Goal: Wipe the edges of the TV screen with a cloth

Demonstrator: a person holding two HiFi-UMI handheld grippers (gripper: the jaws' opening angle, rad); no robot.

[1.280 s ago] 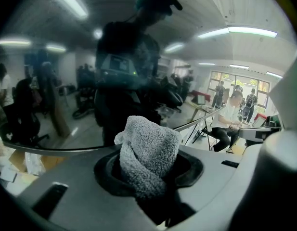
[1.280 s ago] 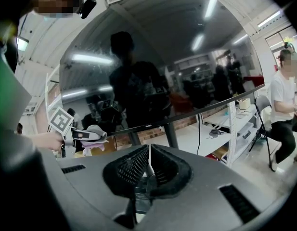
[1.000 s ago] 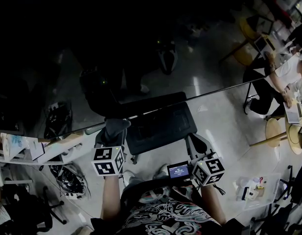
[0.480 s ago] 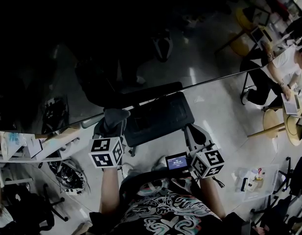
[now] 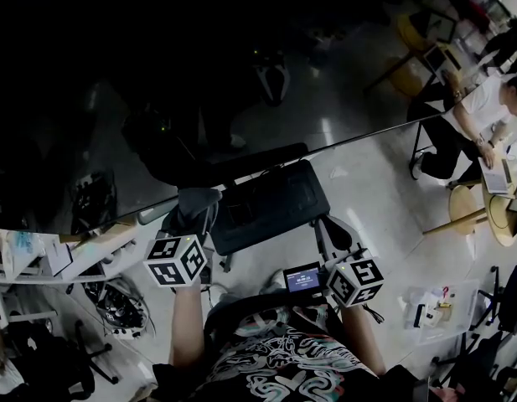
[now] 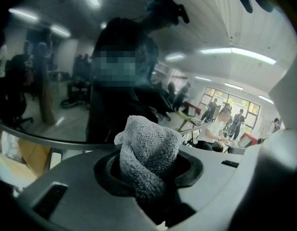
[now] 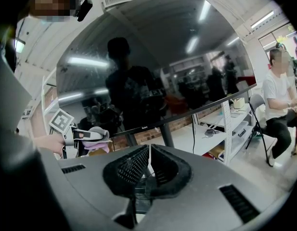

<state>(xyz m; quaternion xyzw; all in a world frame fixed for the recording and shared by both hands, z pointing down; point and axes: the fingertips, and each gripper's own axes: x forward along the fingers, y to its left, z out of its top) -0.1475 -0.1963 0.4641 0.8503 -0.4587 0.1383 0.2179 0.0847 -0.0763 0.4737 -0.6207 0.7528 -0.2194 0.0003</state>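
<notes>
The big dark TV screen (image 5: 199, 74) fills the upper head view; its bottom edge (image 5: 258, 164) runs diagonally up to the right. My left gripper (image 5: 191, 212) is shut on a grey cloth (image 6: 147, 153), which it holds up against that bottom edge at its left part. In the right gripper view the cloth (image 7: 94, 139) shows at the left, just under the screen's bezel (image 7: 187, 113). My right gripper (image 7: 149, 170) hangs back from the screen with its jaws together and nothing between them.
A black office chair (image 5: 271, 203) stands below the screen, between the two grippers. Wooden shelving (image 5: 65, 254) with boxes is at the left. A person sits at a round table (image 5: 493, 216) on the right. A clear box (image 5: 438, 312) lies on the floor.
The left gripper with the cloth has slid a little left along the screen's bottom edge. The right gripper has barely moved.
</notes>
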